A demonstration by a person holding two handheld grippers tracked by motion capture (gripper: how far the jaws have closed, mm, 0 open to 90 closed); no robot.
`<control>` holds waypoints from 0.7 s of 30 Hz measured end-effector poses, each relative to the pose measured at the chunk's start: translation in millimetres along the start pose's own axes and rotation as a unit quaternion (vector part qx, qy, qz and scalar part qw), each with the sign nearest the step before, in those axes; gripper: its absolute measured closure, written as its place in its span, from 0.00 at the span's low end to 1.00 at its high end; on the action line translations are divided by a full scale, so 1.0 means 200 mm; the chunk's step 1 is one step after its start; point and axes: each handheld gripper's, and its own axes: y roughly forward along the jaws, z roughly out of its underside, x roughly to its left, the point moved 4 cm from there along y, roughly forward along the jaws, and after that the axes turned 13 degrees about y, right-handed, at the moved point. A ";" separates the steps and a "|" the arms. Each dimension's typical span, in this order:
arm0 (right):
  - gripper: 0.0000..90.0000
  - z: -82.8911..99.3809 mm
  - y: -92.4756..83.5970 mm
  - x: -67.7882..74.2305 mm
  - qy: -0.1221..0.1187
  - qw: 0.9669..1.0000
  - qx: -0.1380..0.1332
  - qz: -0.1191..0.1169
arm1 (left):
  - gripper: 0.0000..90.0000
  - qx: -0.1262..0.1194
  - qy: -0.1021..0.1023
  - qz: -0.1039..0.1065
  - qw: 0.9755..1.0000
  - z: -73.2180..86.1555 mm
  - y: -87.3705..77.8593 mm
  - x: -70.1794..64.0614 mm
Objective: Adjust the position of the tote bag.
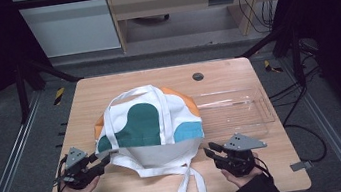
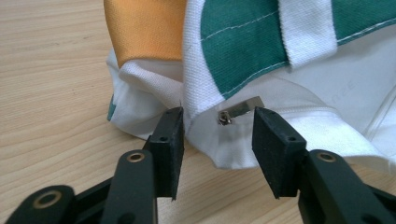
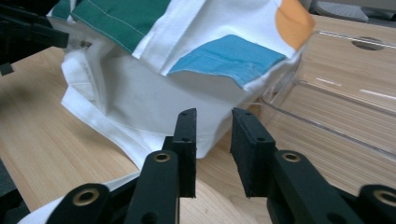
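High view: a white tote bag [image 1: 148, 124] with green, orange and blue patches lies in the middle of the wooden tabletop [image 1: 250, 175], its straps trailing toward the near edge. A clear plastic tray [image 1: 241, 109] stands just beside the bag on its right. The person's forearms come in from the bottom, one hand at each near corner of the bag. The left gripper [image 1: 101, 161] lies low and roughly level, pointing inward at the bag's left hem; the right gripper [image 1: 211, 150] also lies low, angled inward toward the right hem.

In the left gripper view, the fingers [image 2: 169, 140] stand partly apart with the bag's white hem and a small metal clasp [image 2: 238, 111] between them; the left finger touches the cloth, the right one stands just clear of it. In the right gripper view, the fingers [image 3: 187, 144] are narrow, with a gap between them, and the bag's corner lies just beyond their tips, not clamped.
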 end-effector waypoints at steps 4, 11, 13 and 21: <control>0.89 -0.01 0.04 0.05 -0.010 1.000 0.005 -0.012 | 0.70 -0.001 -0.009 0.007 1.000 0.00 0.02 0.01; 1.00 -0.04 0.10 0.14 -0.016 0.999 -0.001 -0.029 | 0.83 -0.006 -0.025 0.004 1.000 0.01 0.02 0.04; 1.00 -0.05 0.10 0.15 -0.017 0.999 -0.002 -0.032 | 0.86 -0.006 -0.028 0.008 1.000 0.01 0.02 0.04; 1.00 -0.09 0.20 0.26 -0.025 0.999 0.000 -0.047 | 0.96 -0.010 -0.023 0.012 1.000 0.00 0.01 0.03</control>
